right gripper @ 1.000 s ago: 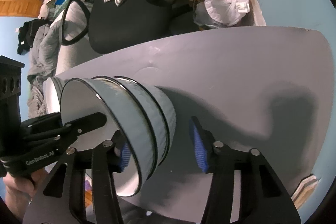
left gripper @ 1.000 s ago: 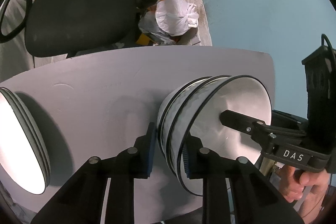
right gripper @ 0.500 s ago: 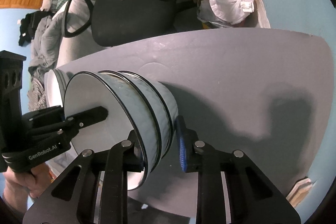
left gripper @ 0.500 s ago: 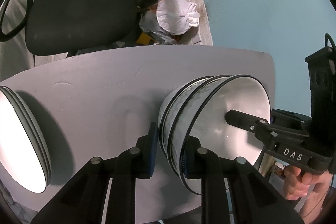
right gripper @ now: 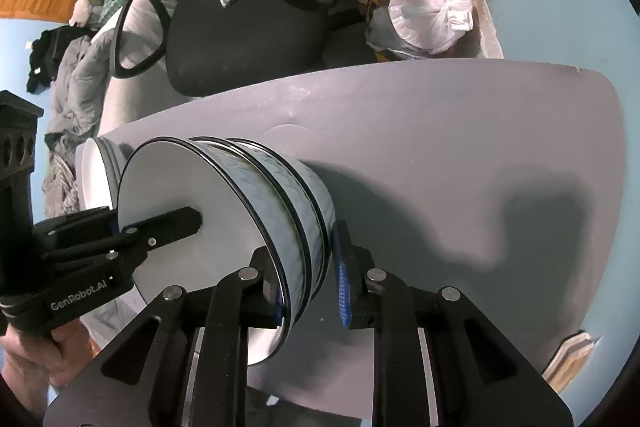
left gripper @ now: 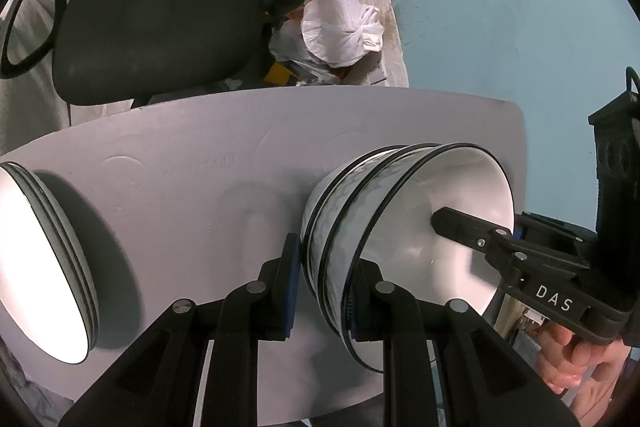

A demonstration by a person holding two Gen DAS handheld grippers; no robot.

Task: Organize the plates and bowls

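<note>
A nested stack of three white bowls with black rims and pale patterned sides (left gripper: 400, 223) stands on the grey table (left gripper: 192, 179). It also shows in the right wrist view (right gripper: 248, 211). My left gripper (left gripper: 320, 287) is shut on the stack's wall, one finger inside the top bowl. My right gripper (right gripper: 310, 287) is shut on the opposite wall the same way. A stack of white plates with dark rims (left gripper: 44, 267) lies at the table's left end; it peeks out behind the bowls in the right wrist view (right gripper: 96, 175).
A black office chair (left gripper: 160, 27) draped with a striped cloth stands beyond the table's far edge. White tied bags (left gripper: 340, 27) lie on the floor by the blue wall. The table's right end (right gripper: 560, 187) carries only shadows.
The right gripper has closed from wide open onto the bowl stack's wall. The left gripper stayed clamped on the other side. The bowls have barely shifted.
</note>
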